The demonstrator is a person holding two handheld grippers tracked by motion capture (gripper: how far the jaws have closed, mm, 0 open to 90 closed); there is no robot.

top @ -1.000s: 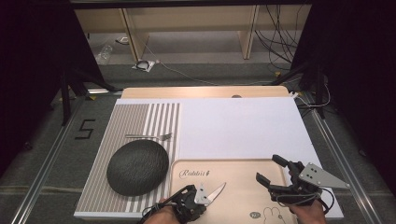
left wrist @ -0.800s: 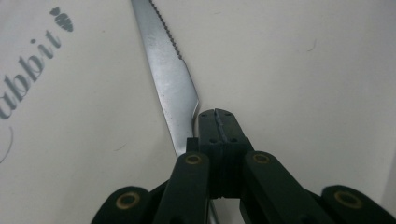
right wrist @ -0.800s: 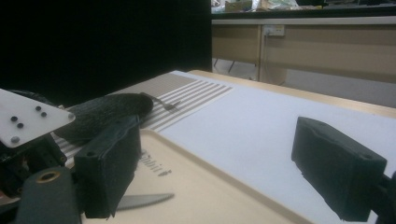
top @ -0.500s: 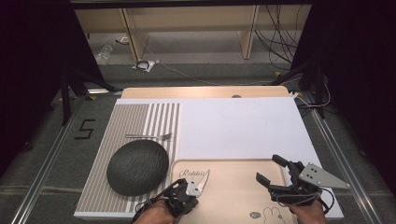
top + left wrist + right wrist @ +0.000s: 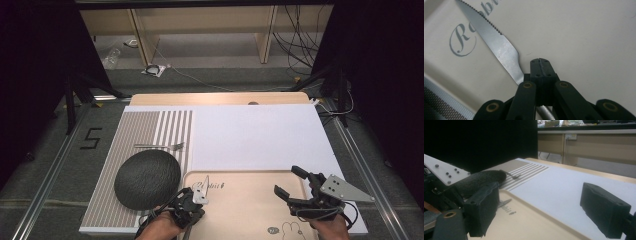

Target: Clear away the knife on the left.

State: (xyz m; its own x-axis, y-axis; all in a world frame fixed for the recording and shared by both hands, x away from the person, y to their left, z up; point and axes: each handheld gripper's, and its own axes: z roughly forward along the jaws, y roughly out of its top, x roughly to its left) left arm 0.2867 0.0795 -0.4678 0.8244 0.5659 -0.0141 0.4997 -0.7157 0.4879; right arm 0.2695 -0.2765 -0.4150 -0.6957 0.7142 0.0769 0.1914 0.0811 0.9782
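- High view: the left gripper is clamped on a knife, blade over the near-left corner of the tray, just beside the dark plate. The right gripper hovers over the tray's right side, jaws apart and empty. A fork lies on the striped mat. The floor is marked "5".
- Left gripper view: the jaws pinch the knife low on the handle, so I judge the blade may pivot or slip out and clatter onto the tray. Script reads "R…", cut off.
- Right gripper view: open jaws; tray lettering too blurred to read.
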